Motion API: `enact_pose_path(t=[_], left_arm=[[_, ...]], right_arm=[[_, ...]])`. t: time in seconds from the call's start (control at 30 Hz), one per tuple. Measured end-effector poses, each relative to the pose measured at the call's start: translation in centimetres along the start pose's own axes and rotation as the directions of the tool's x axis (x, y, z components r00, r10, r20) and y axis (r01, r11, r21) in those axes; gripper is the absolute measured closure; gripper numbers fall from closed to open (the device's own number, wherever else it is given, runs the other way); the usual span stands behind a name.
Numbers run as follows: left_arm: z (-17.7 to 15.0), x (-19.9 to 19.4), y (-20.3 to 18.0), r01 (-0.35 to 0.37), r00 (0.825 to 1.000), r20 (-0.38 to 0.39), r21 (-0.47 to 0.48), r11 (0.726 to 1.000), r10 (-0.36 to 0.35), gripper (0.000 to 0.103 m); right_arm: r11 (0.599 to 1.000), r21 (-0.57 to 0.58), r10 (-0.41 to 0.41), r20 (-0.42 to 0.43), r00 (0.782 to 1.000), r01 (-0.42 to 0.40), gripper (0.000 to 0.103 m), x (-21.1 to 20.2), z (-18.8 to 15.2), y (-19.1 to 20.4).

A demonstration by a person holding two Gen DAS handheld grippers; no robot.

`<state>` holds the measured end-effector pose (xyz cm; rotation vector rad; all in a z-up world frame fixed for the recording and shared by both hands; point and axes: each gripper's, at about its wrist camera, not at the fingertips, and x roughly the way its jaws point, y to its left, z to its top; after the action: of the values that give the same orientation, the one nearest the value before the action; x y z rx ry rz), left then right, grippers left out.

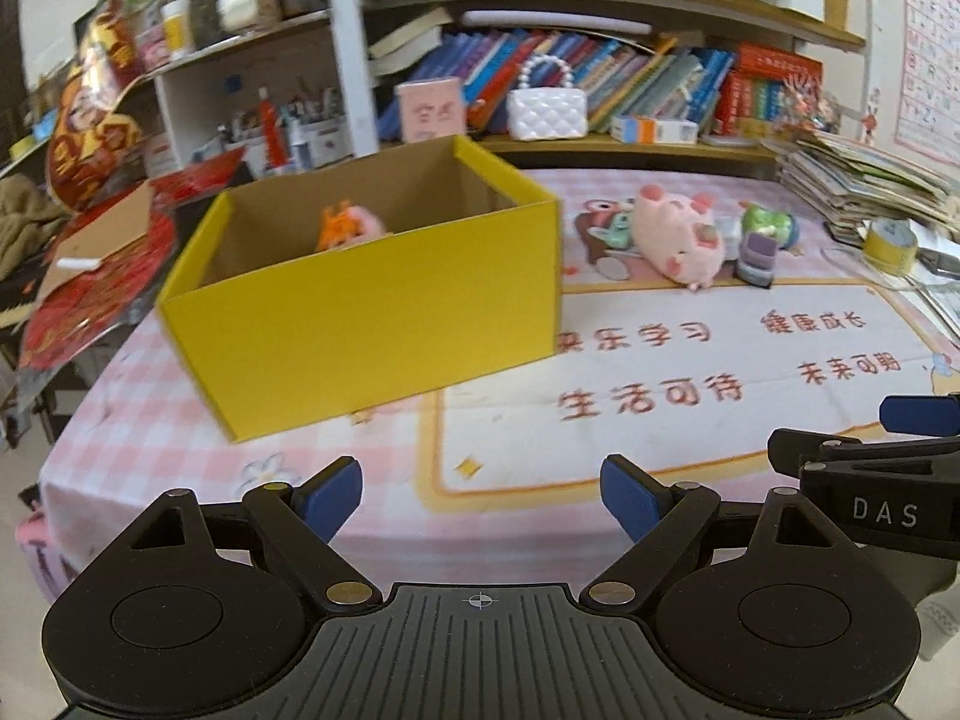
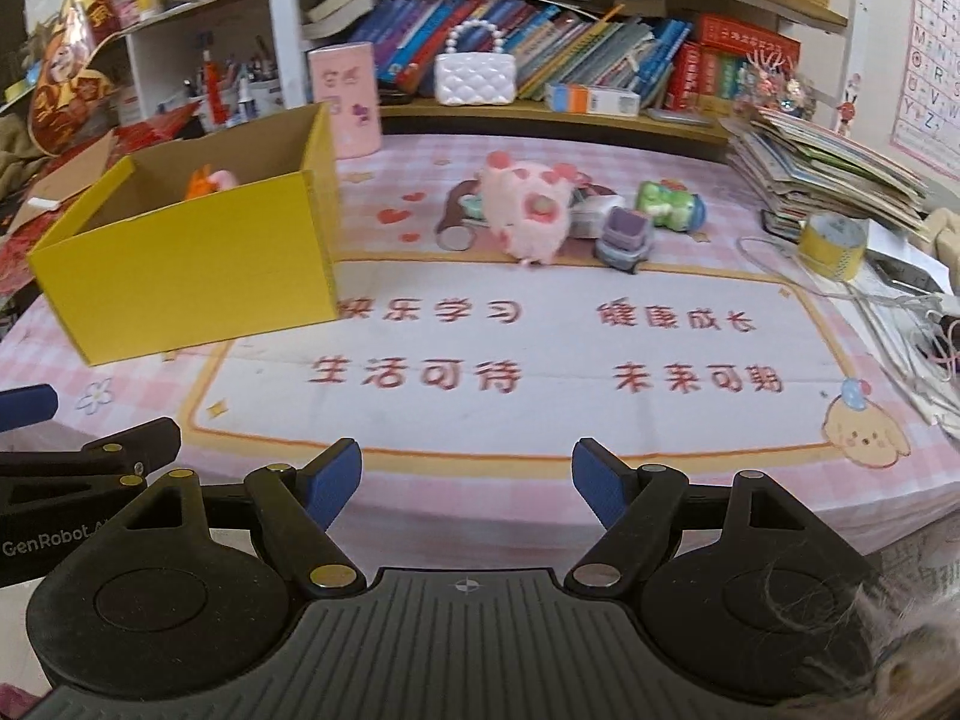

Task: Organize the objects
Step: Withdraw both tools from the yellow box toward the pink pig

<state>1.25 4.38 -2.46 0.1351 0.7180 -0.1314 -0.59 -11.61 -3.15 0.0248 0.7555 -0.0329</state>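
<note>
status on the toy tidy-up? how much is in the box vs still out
Done: one orange-and-pink toy sits in the yellow box. In hand: nothing; left gripper and right gripper are open and empty. Left: pink plush pig, toy car and green toy still lie on the table.

Orange toy [image 1: 343,227] in box [image 1: 372,312]: only its top shows above the near wall. Items behind pig [image 2: 528,210], at 12 o'clock, partly covered; kind unclear. Book spines [image 1: 600,78] too blurred to read. Second gripper [image 1: 888,480] cut at 3 o'clock edge.
</note>
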Motion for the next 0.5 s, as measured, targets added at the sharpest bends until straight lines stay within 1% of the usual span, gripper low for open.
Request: enact_pose_path(t=[0.2, 0.37, 0.5], left_arm=[[2.3, 2.0, -4.0, 0.028, 1.0, 0.0, 0.06, 0.998, -0.028, 0.014], [4.0, 3.8, -6.7, 0.034, 0.999, -0.016, 0.061, 0.998, -0.033, 0.014], [5.3, 5.0, -8.5, 0.029, 0.999, -0.021, 0.059, 0.998, -0.028, 0.014]], right_arm=[[0.999, 0.03, -0.024, -0.023, 0.999, 0.025, 0.024, 1.6, 1.4, -3.9], [0.998, 0.055, -0.023, -0.047, 0.999, 0.025, 0.024, 3.1, 2.7, -7.1], [0.998, 0.061, -0.006, -0.043, 0.999, 0.009, 0.024, 4.3, 4.0, -9.3]])
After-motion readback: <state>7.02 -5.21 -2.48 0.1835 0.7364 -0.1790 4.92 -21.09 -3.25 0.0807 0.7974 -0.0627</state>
